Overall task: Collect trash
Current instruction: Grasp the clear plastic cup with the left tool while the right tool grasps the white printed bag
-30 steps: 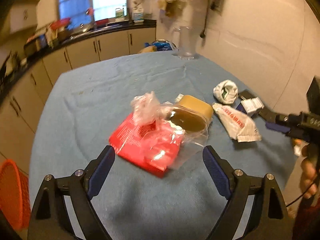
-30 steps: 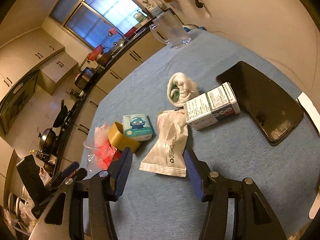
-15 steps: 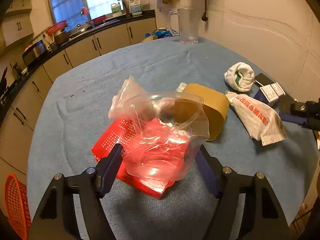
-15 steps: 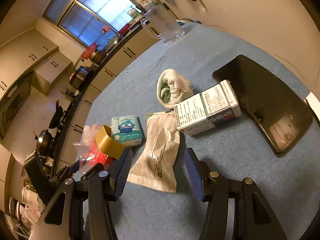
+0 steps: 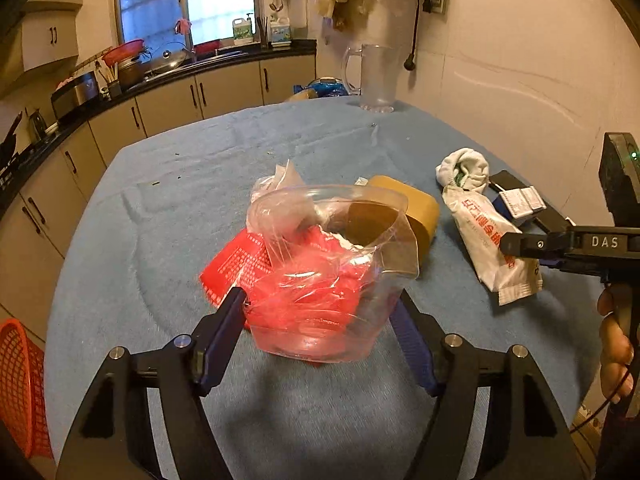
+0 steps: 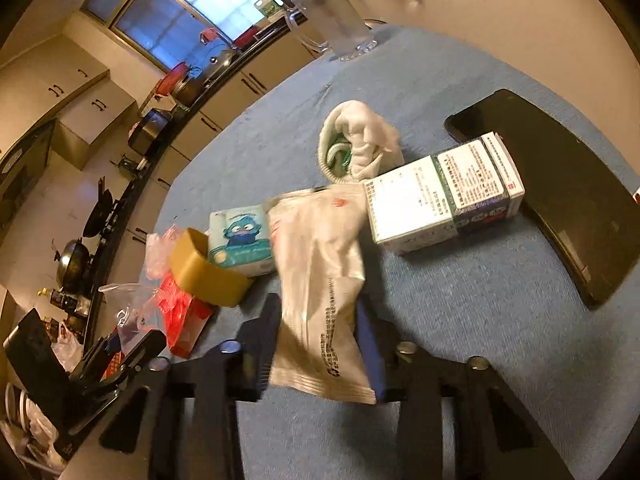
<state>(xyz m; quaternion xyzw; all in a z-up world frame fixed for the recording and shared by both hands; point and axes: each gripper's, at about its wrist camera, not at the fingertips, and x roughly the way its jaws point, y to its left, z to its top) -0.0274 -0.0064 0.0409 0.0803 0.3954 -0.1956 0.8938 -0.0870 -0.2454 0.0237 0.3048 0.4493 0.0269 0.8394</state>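
Left wrist view. My left gripper (image 5: 316, 316) has its fingers on either side of a clear plastic bag (image 5: 320, 264), and the bag looks pinched between them; whether the squeeze is firm I cannot tell. The bag stands open-mouthed straight ahead of the fingers, over a red packet (image 5: 232, 264) lying flat on the blue tablecloth (image 5: 168, 208). I judge it is held mouth-up so that it can take in the other scraps. Just beyond the bag sits a roll of brown tape (image 5: 416, 212). To the right of my fingers lies a white wrapper (image 5: 480, 232), with the tip of my right gripper (image 5: 520, 245) upon its near end. An orange basket (image 5: 20, 380) shows low at the left, off the table edge.

Right wrist view. My right gripper (image 6: 316, 344) is clamped on the white wrapper (image 6: 320, 280); its near end rises between the fingers while the far end trails toward a white carton (image 6: 444, 196). A balled white sock (image 6: 360, 148) lies beyond, a tissue pack (image 6: 240, 240) ahead and left, a black phone (image 6: 560, 184) off to the right. I judge the end grip lets the wrapper hang free for dropping into the bag at far left.
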